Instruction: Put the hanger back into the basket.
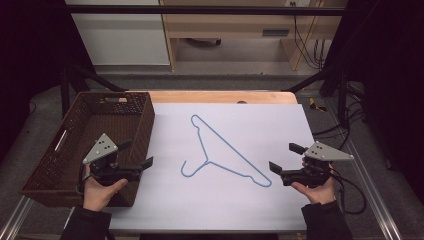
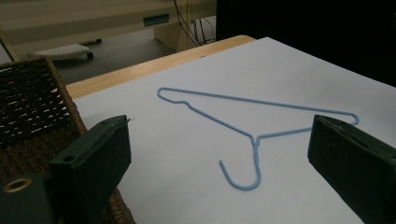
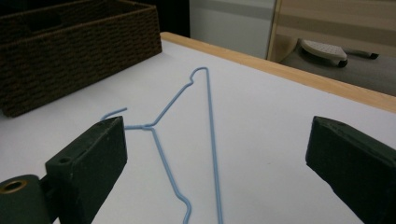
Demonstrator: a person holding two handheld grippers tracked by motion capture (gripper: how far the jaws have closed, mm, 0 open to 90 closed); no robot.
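Hanger (image 1: 226, 153) lies flat mid-sheet, untouched, hook toward the basket (image 1: 143, 131). Left gripper (image 1: 136, 155) and right gripper (image 1: 283, 157) hover on either side, jaws wide apart, nothing between them. Looks like the approach step. Next move: bring one gripper down on the thin wire, probably near the neck, then pinch accurately.

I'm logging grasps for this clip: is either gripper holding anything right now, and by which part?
Nothing is held. The left gripper and right gripper both stand open, apart from the blue wire hanger, which lies flat on the white sheet.
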